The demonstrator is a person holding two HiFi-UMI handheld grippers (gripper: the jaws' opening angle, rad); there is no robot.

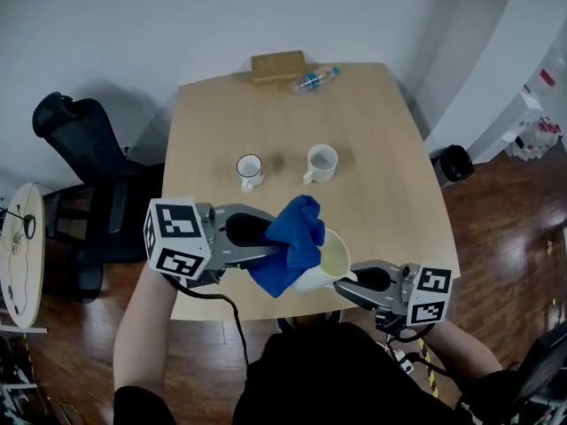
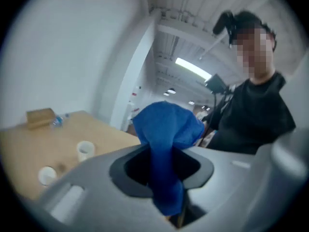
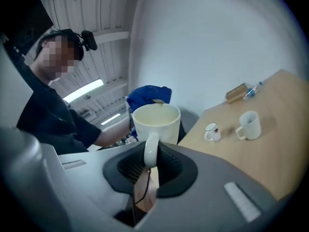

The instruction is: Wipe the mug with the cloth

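A: Left gripper (image 1: 276,253) up close, jaws clamped on the blue cloth (image 1: 297,233).
B: Right gripper (image 1: 353,278) pinches the mug (image 1: 332,257) by its handle, above the table (image 1: 381,149) edge, cloth touching it.

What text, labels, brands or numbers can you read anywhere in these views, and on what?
Nothing is legible.
Clear plastic bottle's blue label: too small to read.
Small dark-rimmed white mug: red mark, blurred.
Black-and-white marker cubes: square patterns only, no letters.
White containers by the right wall: red marks, too small to read.
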